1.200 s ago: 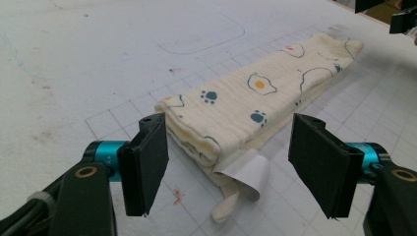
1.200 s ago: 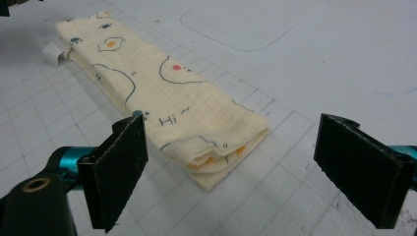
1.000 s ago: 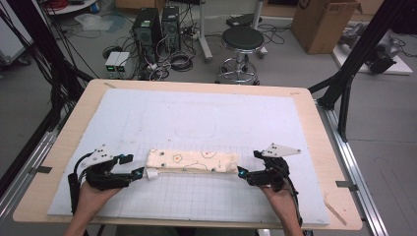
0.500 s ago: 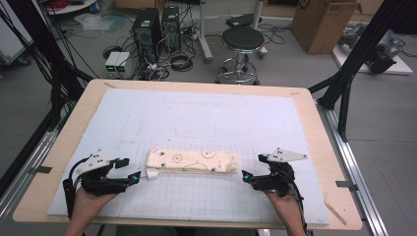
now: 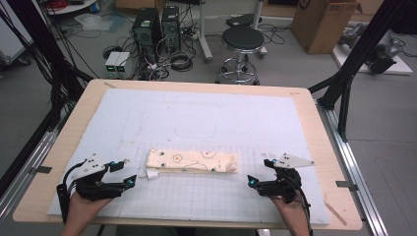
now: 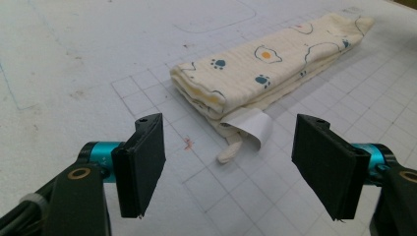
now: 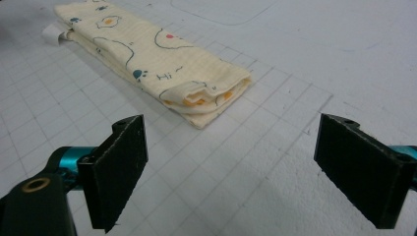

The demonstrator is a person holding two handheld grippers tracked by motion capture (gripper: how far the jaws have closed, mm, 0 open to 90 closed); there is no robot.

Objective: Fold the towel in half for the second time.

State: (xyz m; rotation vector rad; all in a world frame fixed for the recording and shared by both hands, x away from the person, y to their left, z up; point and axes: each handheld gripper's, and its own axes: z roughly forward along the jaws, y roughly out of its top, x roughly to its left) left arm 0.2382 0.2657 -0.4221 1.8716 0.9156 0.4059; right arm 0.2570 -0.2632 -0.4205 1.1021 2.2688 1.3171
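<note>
Both the left gripper (image 5: 129, 173) and right gripper (image 5: 250, 180) have jaws wide open, empty. Folded cloth (image 5: 192, 161) lies at twelve o'clock; grip each end squarely, lifting evenly.

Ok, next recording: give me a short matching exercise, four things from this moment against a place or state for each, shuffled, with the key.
Things:
1. folded cloth
2. white tag
3. left gripper
4. stool

Places or states:
A. on the floor beyond the table's far edge
B. sticks out from the cloth's end, curled
C. open, apart from the cloth, at its left end
D. lies flat on the gridded mat, cream with egg and paw prints

Pairs: 1-D, 2-B, 3-C, 4-A
</note>
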